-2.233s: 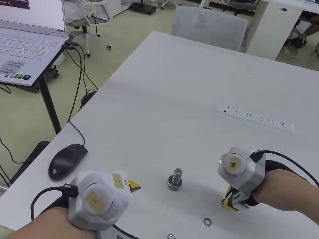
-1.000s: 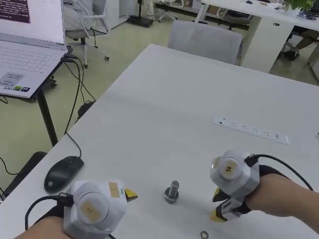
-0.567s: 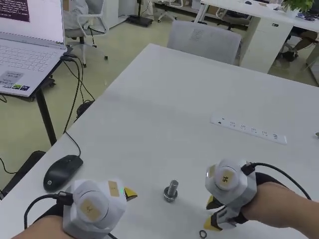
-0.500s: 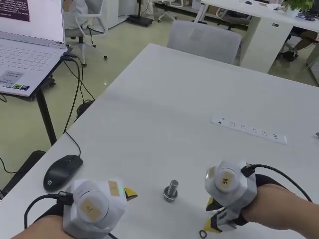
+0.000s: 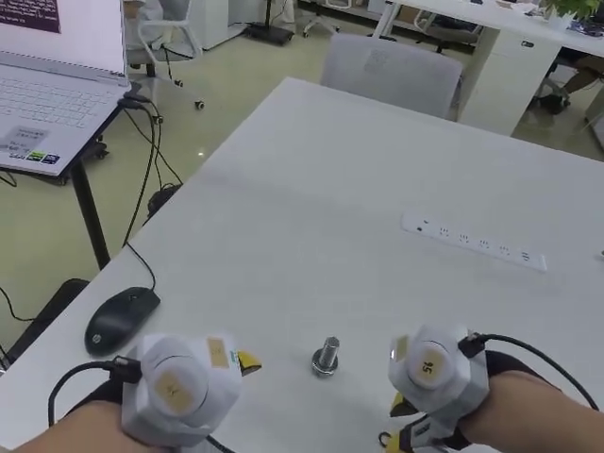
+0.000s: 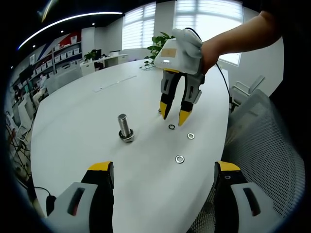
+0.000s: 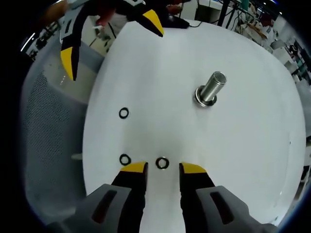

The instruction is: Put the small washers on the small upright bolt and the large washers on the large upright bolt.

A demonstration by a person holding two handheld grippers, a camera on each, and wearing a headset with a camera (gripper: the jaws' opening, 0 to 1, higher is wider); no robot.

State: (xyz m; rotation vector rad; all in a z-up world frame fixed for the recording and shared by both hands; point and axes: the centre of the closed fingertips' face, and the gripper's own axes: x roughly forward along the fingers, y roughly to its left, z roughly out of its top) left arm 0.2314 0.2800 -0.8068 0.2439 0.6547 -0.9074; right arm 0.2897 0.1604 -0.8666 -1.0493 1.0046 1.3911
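One upright steel bolt (image 5: 326,357) stands on the white table (image 5: 377,170) between my two grippers, with a wider collar at its foot (image 7: 206,100). Three small dark washers lie flat near the table's near edge. One washer (image 7: 162,162) sits just ahead of my right gripper (image 7: 163,170), in line with the gap between its slightly open yellow tips. The other two washers (image 7: 125,159) (image 7: 124,113) lie to its left. In the left gripper view, the right gripper (image 6: 174,114) points down beside the washers (image 6: 171,126). My left gripper (image 6: 163,167) is wide open and holds nothing.
A black mouse (image 5: 121,318) lies at the table's left edge with its cable trailing off. A white power strip (image 5: 472,241) lies at the far right. A grey chair (image 5: 392,71) stands behind the table. A laptop (image 5: 47,94) sits on a side stand to the left.
My right gripper has moved left and down toward the table's near edge, over the washers. The left gripper and the bolt have stayed put; the head camera shifted slightly.
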